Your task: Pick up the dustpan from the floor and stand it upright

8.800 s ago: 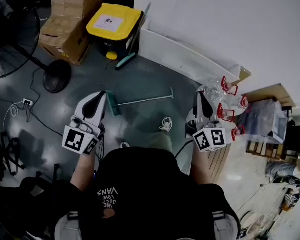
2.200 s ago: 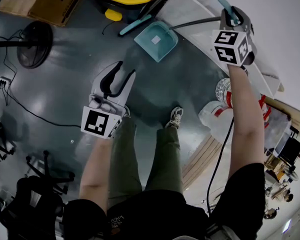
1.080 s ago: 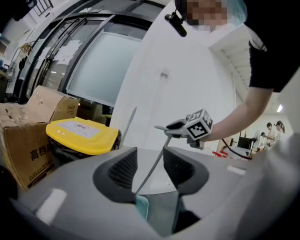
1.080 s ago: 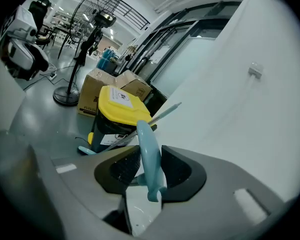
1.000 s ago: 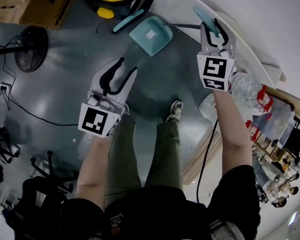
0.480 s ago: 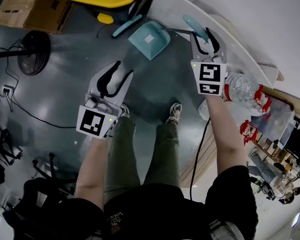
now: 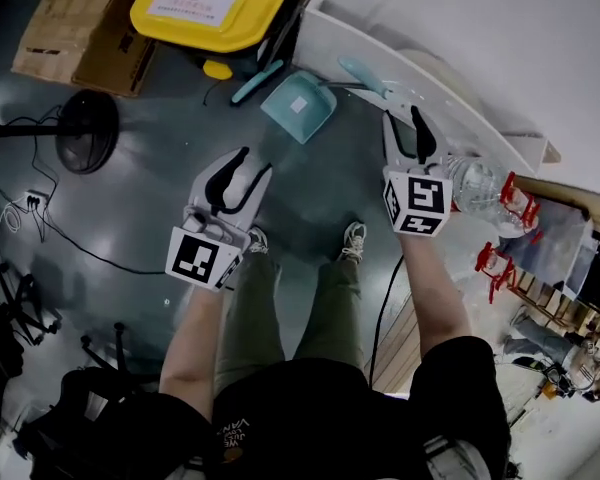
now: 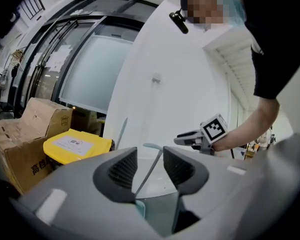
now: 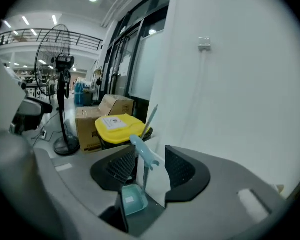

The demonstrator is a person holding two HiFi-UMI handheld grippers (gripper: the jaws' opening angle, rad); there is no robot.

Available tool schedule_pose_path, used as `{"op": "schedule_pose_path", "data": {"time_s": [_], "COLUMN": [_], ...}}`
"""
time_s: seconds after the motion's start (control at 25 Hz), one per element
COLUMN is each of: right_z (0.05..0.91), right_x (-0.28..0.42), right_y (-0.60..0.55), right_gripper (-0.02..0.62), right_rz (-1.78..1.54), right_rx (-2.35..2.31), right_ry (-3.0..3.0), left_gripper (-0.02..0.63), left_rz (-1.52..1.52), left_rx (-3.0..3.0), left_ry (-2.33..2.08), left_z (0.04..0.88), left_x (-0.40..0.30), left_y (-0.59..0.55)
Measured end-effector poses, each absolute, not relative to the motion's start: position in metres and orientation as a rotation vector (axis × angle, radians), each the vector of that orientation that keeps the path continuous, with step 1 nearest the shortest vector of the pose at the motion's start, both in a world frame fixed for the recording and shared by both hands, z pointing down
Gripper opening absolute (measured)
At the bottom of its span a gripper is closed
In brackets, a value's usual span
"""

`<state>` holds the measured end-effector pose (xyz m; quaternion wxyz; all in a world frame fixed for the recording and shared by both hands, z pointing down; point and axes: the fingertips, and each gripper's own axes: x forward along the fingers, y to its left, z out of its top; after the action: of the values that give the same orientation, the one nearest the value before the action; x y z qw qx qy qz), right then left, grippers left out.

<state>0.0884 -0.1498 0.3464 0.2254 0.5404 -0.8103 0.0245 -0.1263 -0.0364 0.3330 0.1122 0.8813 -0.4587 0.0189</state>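
Head view: the dustpan (image 7: 298, 106) is stood upright at upper centre, near the right gripper (image 7: 405, 128). Left gripper view: the left gripper (image 8: 145, 170) is held open, empty. Right gripper view: the jaws, parted, have just been opening; the dustpan is framed beyond them, untouched.

A white wall (image 7: 500, 38) meets a glossy dark floor (image 7: 130, 218) beside cardboard boxes (image 7: 75, 33).

Frame centre: bare floor (image 7: 310, 183), open approach to dustpan (image 7: 300, 105). Upper left crowded by yellow-lidded bin (image 7: 215, 8); upper right hemmed by white panel (image 7: 335, 43); fan base (image 7: 85, 133) left.
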Motion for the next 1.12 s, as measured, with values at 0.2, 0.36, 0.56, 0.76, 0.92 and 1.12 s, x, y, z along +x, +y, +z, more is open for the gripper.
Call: {"op": "schedule_pose_path", "data": {"time_s": [0.2,0.36,0.56,0.76,0.92,1.12], "right_z": [0.307,0.277,0.245,0.225,0.212,0.199], "right_x": [0.095,0.094,0.089,0.088,0.084,0.082], "right_y": [-0.12,-0.103,-0.075,-0.053,-0.036,-0.016], "right_gripper": [0.17,0.17,0.169,0.169,0.169,0.169], "right_rz": [0.151,0.26,0.357,0.425,0.445,0.477], "right_rx": [1.603,1.677,1.701,1.708,1.677,1.666], "right_ry": [-2.31,-2.38,-2.454,-2.478,-2.518,-2.545], "left_gripper": [0.17,0.17,0.17,0.17,0.17,0.17], "left_rz": [0.062,0.059,0.041,0.008,-0.003,-0.048], "left_rx": [2.635,2.67,2.709,2.733,2.769,2.797], "left_ry": [-1.336,-1.317,-1.287,-1.254,-1.223,-1.175], "left_z": [0.296,0.263,0.225,0.196,0.176,0.154], "left_x": [-0.117,-0.108,-0.094,-0.086,-0.076,-0.065], "left_y": [-0.033,-0.033,-0.028,-0.019,-0.009,0.005]}}
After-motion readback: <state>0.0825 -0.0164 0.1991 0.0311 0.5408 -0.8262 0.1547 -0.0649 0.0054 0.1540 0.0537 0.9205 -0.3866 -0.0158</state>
